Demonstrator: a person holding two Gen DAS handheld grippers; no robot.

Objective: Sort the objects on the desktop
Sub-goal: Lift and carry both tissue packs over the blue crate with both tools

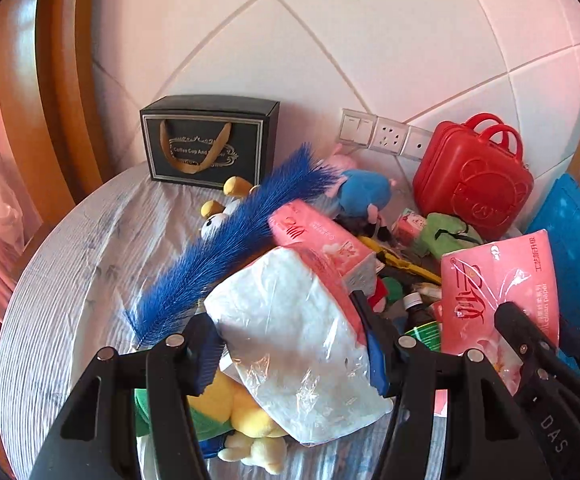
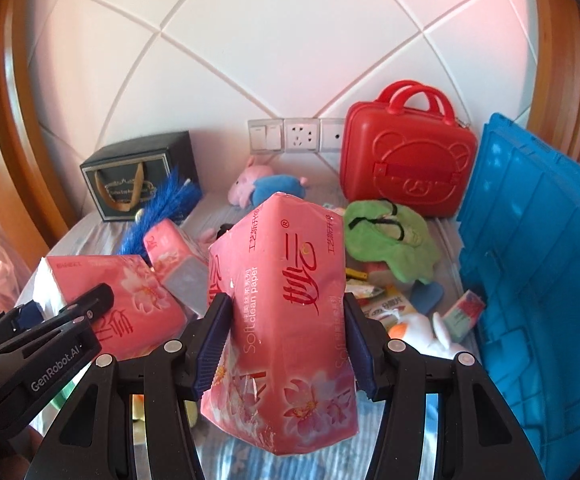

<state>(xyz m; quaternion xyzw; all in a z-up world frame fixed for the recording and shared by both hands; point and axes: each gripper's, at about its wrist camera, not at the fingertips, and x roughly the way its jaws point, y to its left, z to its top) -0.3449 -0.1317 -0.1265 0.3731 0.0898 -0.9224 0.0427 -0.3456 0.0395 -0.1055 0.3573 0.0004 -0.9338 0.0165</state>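
My left gripper (image 1: 290, 344) is shut on a pink tissue pack (image 1: 290, 320), its white end toward the camera, held above the cloth. It also shows in the right wrist view (image 2: 101, 284). My right gripper (image 2: 285, 336) is shut on a second pink tissue pack (image 2: 285, 300), held upright above the table; this pack also shows in the left wrist view (image 1: 498, 288). A third pink tissue pack (image 1: 322, 240) lies behind the left one. A blue feather duster (image 1: 241, 232) lies across the cloth beside it.
A black gift box (image 1: 209, 140) stands at the back left, a red case (image 2: 406, 164) at the back right, a blue crate (image 2: 538, 264) on the right. Plush toys (image 2: 265, 184), a green cloth (image 2: 390, 236), small packets and a bottle (image 1: 414, 304) litter the striped tablecloth (image 1: 73, 264).
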